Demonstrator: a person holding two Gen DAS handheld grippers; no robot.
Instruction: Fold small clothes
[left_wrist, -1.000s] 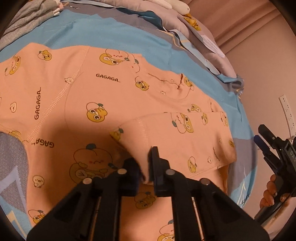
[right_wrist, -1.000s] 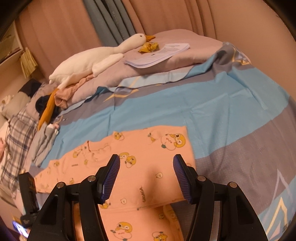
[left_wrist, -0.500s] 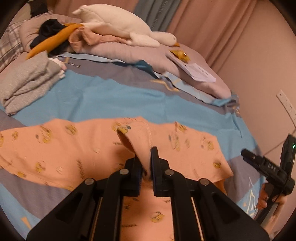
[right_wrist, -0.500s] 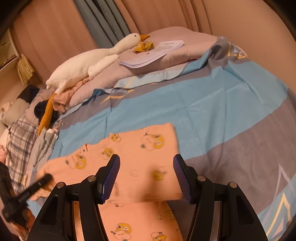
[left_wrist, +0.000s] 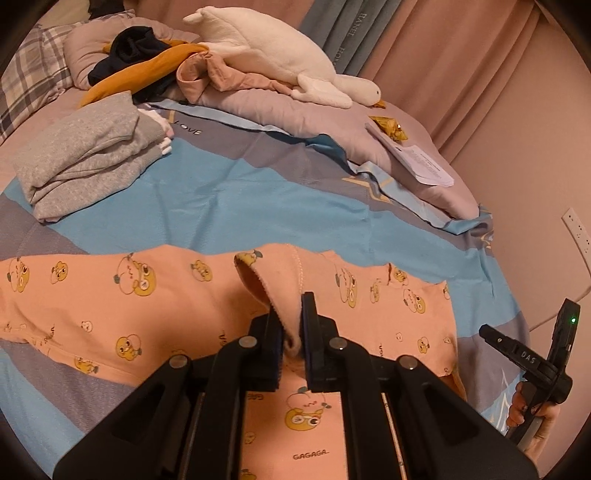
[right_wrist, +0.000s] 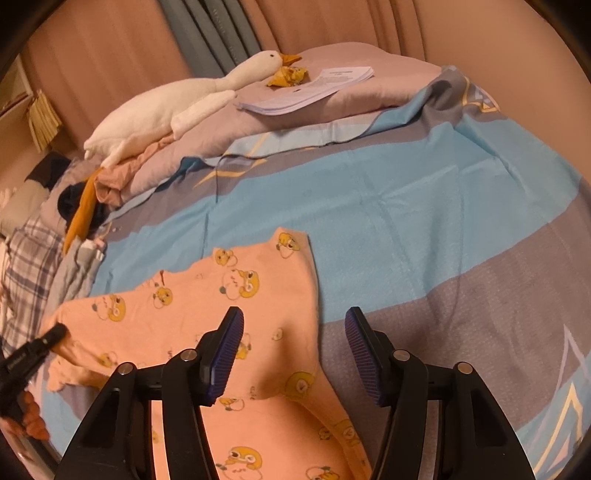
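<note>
Left claw (left_wrist: 291, 328) pinches the peach shirt (left_wrist: 147, 295); right claw (right_wrist: 293, 354), closing, hovers empty above it.

Open blue sheet (right_wrist: 424, 221) beyond the shirt (left_wrist: 147, 295): free room. Grey pile (left_wrist: 85, 158) blocks far left; goose (right_wrist: 177, 107), papers (right_wrist: 310, 90) on the pillow behind.

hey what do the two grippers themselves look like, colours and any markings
Both are black plastic two-finger tools with silver pivot screws. The right gripper has ribbed dark blue pads; seen from the side it carries white "DAS" lettering and a green light. The left gripper is built the same.
</note>
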